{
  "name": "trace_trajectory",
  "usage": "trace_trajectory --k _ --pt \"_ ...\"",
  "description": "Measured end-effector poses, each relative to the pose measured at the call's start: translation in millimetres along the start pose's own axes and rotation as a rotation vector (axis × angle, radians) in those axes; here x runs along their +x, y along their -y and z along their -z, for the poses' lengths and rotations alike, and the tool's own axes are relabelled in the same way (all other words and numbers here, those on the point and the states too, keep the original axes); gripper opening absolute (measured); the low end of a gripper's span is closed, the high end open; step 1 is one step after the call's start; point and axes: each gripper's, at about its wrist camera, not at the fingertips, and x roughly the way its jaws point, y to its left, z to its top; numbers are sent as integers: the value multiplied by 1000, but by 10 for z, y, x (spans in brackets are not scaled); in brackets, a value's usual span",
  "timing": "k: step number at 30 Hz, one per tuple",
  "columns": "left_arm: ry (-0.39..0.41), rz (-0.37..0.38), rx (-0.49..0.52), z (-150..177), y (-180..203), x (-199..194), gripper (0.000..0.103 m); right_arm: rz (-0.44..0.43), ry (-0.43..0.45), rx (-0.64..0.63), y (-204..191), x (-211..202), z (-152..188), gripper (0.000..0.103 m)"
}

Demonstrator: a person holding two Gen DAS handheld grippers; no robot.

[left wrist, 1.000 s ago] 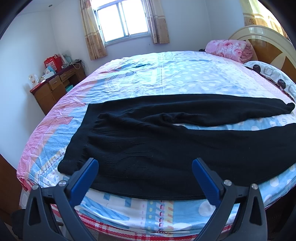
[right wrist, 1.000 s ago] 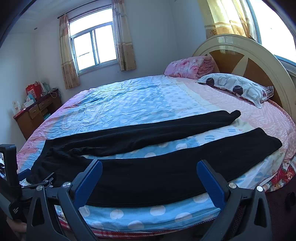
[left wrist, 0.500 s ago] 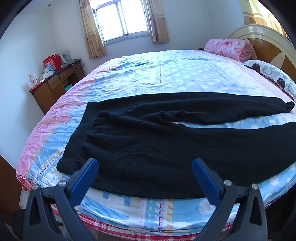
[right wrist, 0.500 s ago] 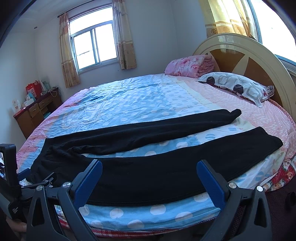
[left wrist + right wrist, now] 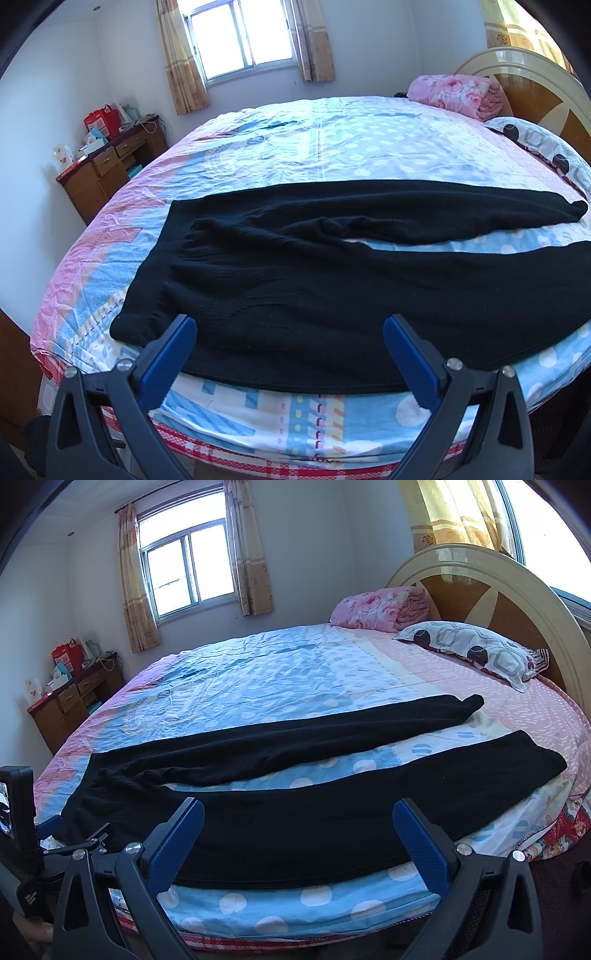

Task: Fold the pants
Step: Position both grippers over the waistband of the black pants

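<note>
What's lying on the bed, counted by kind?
Black pants: 1, spread flat with the legs apart
Patterned pillow: 1
Folded pink floral blanket: 1
Total: 3 items on the bed

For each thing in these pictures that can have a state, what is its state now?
Left claw: open, empty, above the bed edge.
Right claw: open, empty.
Black pants: unfolded, spread flat, legs apart.
Far leg cuff: bunched up.
Pink blanket: folded, by the headboard.
Pillow: lying flat.
Curtains: drawn open.
Desk drawers: shut, as far as visible.
Bed sheet: wrinkled.
</note>
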Motion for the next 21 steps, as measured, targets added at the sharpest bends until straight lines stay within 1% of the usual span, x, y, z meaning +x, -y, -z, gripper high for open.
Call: trace_trajectory --k 13,21 --pt "-44 9 -4 -19 -24 164 103 11 -32 -6 34 125 34 102" --pt "-86 30 9 -94 -3 389 103 25 -46 -52 38 251 50 102"
